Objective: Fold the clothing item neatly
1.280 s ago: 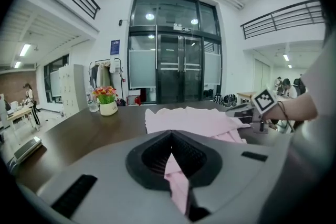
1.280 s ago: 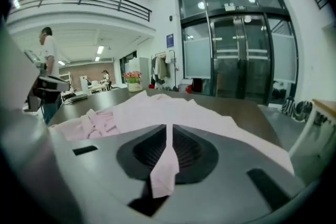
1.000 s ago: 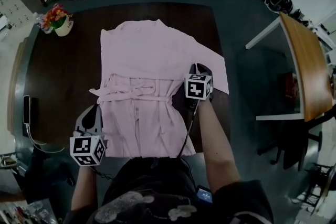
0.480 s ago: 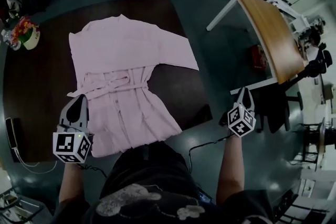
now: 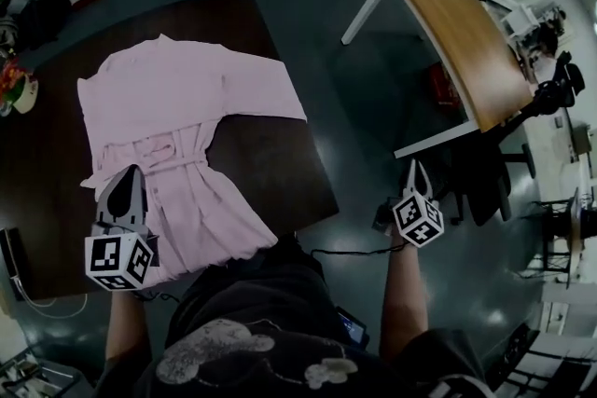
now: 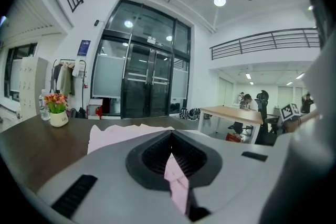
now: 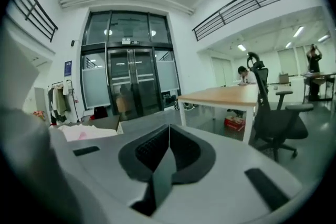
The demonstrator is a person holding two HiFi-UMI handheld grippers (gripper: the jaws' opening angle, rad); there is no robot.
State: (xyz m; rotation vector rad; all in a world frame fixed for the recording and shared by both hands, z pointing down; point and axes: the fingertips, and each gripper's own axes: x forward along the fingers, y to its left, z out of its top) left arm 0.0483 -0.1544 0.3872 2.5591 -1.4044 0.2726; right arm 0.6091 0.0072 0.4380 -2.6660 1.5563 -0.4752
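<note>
The soft pale pink robe [image 5: 177, 107] with a tied belt is lying flat on the dark brown table [image 5: 280, 182]. Its collar is far from the person and its bottom edge is near them. One sleeve is sticking out to the right.

The left gripper [image 5: 131, 174] is sitting over the robe's lower left side. Its jaws are squeezed tight together, and a thin bit of pink cloth is showing between them. It is most likely pinching the robe's edge, though that spot is small and hard to see well.

The right gripper [image 5: 411, 171] is hanging out over the grey floor [image 5: 373, 107], well apart from the table. Its jaws have just been closing and are pressed together with nothing between them.

Things could be going wrong from here. The left gripper is holding only a tiny bit of cloth, so the robe could be slipping out if it is pulled hard. With one side being lifted alone, the robe could be dragging, bunching up, or sliding off the near table edge. The loose belt could be getting caught in the fold and making it lumpy.
</note>
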